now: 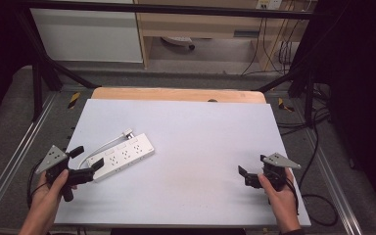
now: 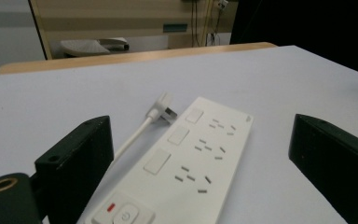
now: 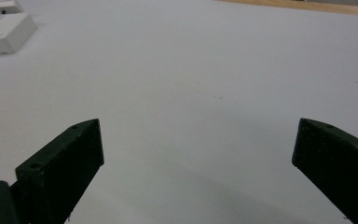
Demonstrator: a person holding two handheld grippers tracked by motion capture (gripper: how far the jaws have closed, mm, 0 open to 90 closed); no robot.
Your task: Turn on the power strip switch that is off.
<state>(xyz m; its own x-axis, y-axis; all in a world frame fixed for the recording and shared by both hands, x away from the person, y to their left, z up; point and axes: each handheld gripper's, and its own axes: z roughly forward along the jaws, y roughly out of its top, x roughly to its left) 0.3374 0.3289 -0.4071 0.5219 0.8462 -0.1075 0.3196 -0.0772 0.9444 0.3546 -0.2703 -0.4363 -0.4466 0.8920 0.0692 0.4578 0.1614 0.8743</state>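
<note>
We have the power strip [image 1: 121, 157] lying flat on the white table [image 1: 196, 147], left of centre, angled with its switch end toward our left gripper [image 1: 87, 159]. That gripper's jaws are spread wide and hold nothing — the switch end of the strip sits right at the gap between them, one jaw just beside its near corner. In the left gripper view the strip [image 2: 186, 163] runs away from us between the two jaws, with the red light and power button nearest. Its white cord [image 1: 100, 147] loops back along the far side to the plug [image 1: 128, 132], which lies just beside the strip's far end.

Our right gripper [image 1: 253, 169] is well apart from the strip, near the table's right edge — jaws wide, empty, over bare table. In its view, a corner of the strip [image 3: 2, 30] shows far off.
</note>
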